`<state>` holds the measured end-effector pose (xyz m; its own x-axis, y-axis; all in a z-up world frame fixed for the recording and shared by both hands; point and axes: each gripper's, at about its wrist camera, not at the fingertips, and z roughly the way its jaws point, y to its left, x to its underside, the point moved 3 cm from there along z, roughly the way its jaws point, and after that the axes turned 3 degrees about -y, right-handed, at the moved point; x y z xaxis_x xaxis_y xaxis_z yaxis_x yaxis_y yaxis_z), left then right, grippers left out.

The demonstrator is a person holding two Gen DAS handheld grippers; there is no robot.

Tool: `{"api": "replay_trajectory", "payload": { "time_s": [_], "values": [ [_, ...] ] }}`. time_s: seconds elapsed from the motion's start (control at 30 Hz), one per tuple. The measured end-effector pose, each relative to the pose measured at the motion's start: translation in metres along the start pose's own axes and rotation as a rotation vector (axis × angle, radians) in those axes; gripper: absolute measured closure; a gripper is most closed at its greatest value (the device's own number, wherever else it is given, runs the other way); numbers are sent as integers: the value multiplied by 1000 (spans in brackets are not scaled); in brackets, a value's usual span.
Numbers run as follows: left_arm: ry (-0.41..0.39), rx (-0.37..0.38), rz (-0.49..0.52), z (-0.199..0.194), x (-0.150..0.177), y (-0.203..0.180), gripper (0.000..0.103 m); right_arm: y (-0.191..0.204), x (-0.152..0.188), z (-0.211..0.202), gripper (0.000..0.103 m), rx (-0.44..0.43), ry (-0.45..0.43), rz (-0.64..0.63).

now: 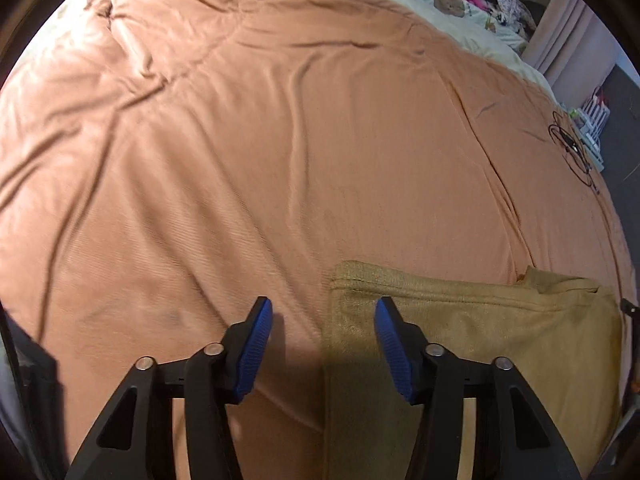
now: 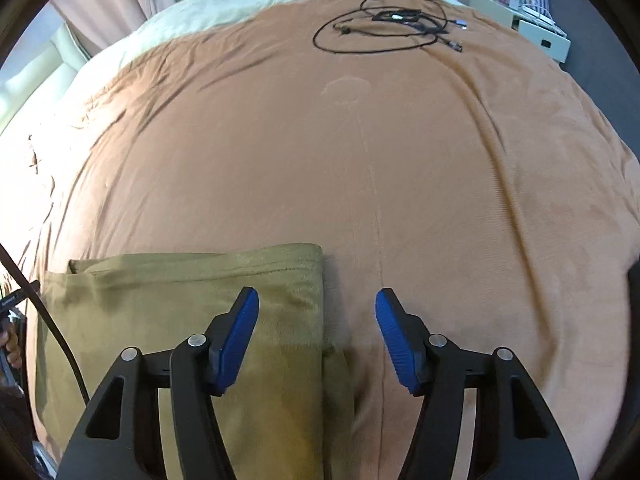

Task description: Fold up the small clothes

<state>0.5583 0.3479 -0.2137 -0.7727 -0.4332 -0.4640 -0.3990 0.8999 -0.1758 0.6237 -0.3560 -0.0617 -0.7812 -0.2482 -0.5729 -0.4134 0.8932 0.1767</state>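
Olive-tan fabric, a folded garment point(image 1: 472, 344), lies flat at the near edge of the orange blanket point(image 1: 260, 152) covering the bed. The left gripper point(image 1: 323, 308) hangs over its left edge, the right gripper point(image 2: 317, 300) over its right edge; both have their blue pads apart and grasp nothing. Black cables point(image 2: 384, 24) lie coiled at the far right

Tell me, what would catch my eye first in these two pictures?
First, the blue-padded black left gripper and right gripper at the bottom of each view, both open and holding nothing. Then the big orange-brown blanket covering the bed, with a folded olive-tan garment lying at its near edge, spanning between the two grippers. A tangle of black cables sits at the far end in the right view.
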Motion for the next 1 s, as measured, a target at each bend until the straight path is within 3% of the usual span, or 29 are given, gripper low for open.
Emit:
{"api": "replay_trajectory", "payload": {
  "time_s": [0.1, 0.17, 0.23, 0.27, 0.33, 0.37, 0.4, 0.5, 0.73, 1.0],
  "values": [
    [8, 21, 4, 9, 0, -5, 63, -3, -10, 16, 61, -13, 17, 5],
    [12, 27, 15, 13, 1, -8, 65, -1, -15, 25, 68, -38, 30, 20],
    [9, 37, 30, 14, 3, -11, 66, 0, -16, 32, 84, -58, 38, 20],
    [9, 39, 37, 15, 3, -12, 67, 2, -17, 34, 88, -57, 40, 16],
    [13, 41, 45, 14, 4, -13, 79, 5, -18, 34, 100, -37, 26, -9],
    [17, 53, 46, 13, 4, -13, 94, 7, -17, 29, 100, -28, 13, -24],
    [20, 67, 49, 11, 3, -14, 96, 7, -17, 25, 101, -24, 1, -29],
    [-55, 34, 95, -10, -1, -20, 97, 7, -19, 5, 101, -10, -49, -26],
    [-158, 16, 78, -59, -12, -21, 97, 6, -22, -42, 102, 8, -137, -44],
    [-184, 4, 70, -61, -25, -28, 98, 11, -21, -54, 102, 50, -168, -41]
  ]
}}
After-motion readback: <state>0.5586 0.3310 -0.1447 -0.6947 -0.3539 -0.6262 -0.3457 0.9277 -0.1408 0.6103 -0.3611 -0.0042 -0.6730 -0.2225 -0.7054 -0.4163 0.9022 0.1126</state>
